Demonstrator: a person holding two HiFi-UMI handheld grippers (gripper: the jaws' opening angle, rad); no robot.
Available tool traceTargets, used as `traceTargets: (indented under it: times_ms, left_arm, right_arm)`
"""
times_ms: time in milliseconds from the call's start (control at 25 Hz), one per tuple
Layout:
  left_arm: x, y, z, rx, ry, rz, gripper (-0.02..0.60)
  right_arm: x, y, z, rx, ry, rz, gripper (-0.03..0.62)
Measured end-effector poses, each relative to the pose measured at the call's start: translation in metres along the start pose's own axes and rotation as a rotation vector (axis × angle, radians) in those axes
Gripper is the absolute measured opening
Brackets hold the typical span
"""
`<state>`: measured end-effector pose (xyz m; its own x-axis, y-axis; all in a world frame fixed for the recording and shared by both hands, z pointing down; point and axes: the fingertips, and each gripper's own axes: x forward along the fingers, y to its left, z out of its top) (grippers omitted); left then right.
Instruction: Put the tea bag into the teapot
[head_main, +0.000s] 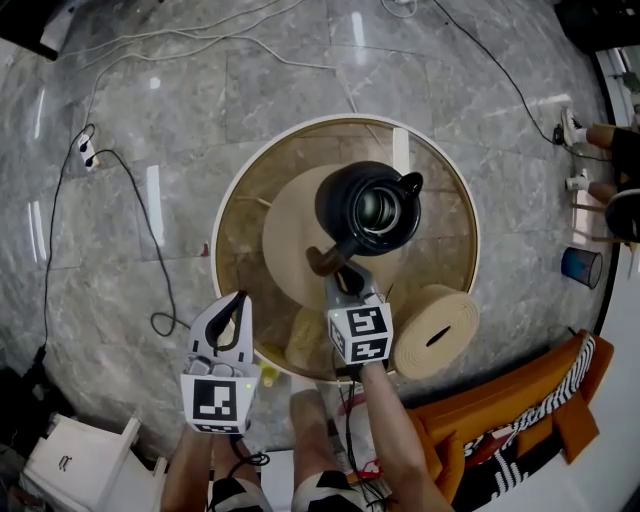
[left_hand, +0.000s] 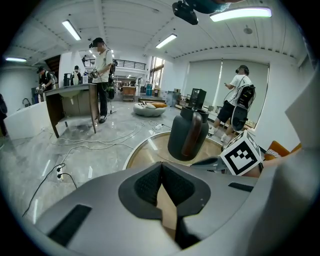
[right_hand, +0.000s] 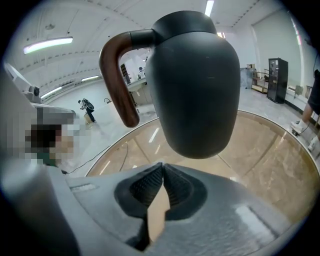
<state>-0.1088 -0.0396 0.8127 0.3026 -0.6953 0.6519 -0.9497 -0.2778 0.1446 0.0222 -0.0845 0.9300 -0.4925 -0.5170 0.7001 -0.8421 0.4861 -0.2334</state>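
A black teapot (head_main: 338, 205) with a brown curved handle (head_main: 322, 260) stands uncovered in the middle of a round glass table (head_main: 450, 250); its mouth faces up. My right gripper (head_main: 343, 270) is shut with nothing between its jaws, just short of the handle. In the right gripper view the teapot (right_hand: 195, 85) looms right ahead of the right gripper (right_hand: 162, 168), with its handle (right_hand: 116, 75) at the upper left. My left gripper (head_main: 240, 298) is shut and empty at the table's near left edge; from its own view (left_hand: 161, 166) the teapot (left_hand: 187, 132) stands further off. I see no tea bag that I can make out for certain.
A pale crumpled packet (head_main: 303, 338) lies on the table near its front edge. A round woven container with a slot (head_main: 438, 330) sits at the front right. Cables (head_main: 130, 210) and a power strip (head_main: 86, 150) run over the marble floor. An orange seat (head_main: 520, 400) stands at the right.
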Motion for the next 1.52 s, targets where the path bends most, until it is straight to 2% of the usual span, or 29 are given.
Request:
traceTargets:
  times_ms: [120,440,560,760,920,1080,1280,1520]
  left_arm:
    - [0.000,-0.001,0.002,-0.031,0.007,0.005,0.017]
    - [0.000,0.002,0.015,0.069,-0.028,-0.020,0.017]
    - [-0.003,0.002,0.024,0.080,-0.038,-0.026,0.017]
    - [-0.013,-0.003,0.049,0.048,-0.047,-0.022,0.017]
    - [-0.024,-0.005,0.070,0.123,-0.087,-0.042,0.017]
    - [-0.041,-0.010,0.092,0.103,-0.099,-0.039,0.017]
    - [-0.066,-0.015,0.119,0.143,-0.143,-0.051,0.017]
    - [-0.089,-0.028,0.180,0.169,-0.169,-0.065,0.017]
  right_arm:
    - [-0.001,0.000,0.001,0.001,-0.001,0.000,0.003]
    - [-0.011,-0.006,0.010,0.016,-0.011,-0.014,0.002]
    - [-0.020,-0.004,0.017,0.022,-0.021,-0.020,0.002]
    - [-0.038,-0.003,0.033,0.044,-0.053,-0.036,0.002]
    - [-0.060,-0.002,0.047,0.068,-0.084,-0.054,0.002]
    - [-0.089,0.003,0.067,0.083,-0.127,-0.071,0.002]
    - [-0.125,0.012,0.094,0.076,-0.182,-0.097,0.002]
    - [-0.177,0.008,0.158,0.067,-0.248,-0.138,0.002]
